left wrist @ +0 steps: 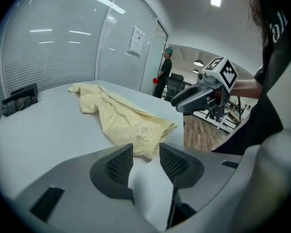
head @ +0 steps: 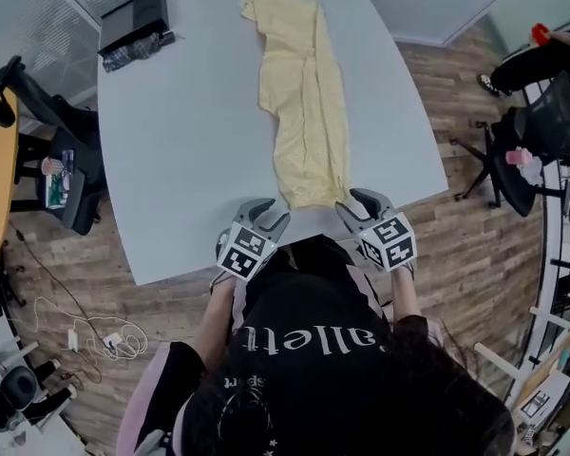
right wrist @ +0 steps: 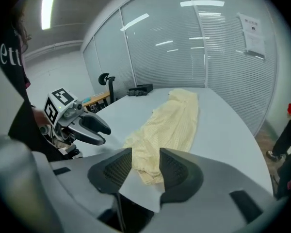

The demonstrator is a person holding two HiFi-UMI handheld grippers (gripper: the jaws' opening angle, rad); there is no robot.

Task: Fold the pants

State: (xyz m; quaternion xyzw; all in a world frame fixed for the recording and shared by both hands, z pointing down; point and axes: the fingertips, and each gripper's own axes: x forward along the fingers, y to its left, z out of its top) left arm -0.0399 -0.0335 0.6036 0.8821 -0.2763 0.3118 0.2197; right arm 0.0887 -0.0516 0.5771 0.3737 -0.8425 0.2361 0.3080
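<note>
Pale yellow pants [head: 302,103] lie stretched lengthwise on the grey table [head: 180,150], with one end at the far edge and the other near the front edge. My left gripper [head: 271,209] hovers at the front edge, just left of the near end, open and empty. At the right corner of that same end my right gripper [head: 359,203] is open too, with nothing between its pads. In the left gripper view the pants [left wrist: 123,118] lie just beyond the open jaws [left wrist: 146,153], and the right gripper [left wrist: 186,100] shows beside them. In the right gripper view the cloth [right wrist: 170,120] lies ahead of the jaws [right wrist: 145,163].
A black box [head: 133,17] sits at the table's far left corner. Office chairs stand at the left [head: 71,174] and right [head: 541,126]. Cables [head: 95,335] lie on the wooden floor. A person [left wrist: 165,72] stands far back by the glass wall.
</note>
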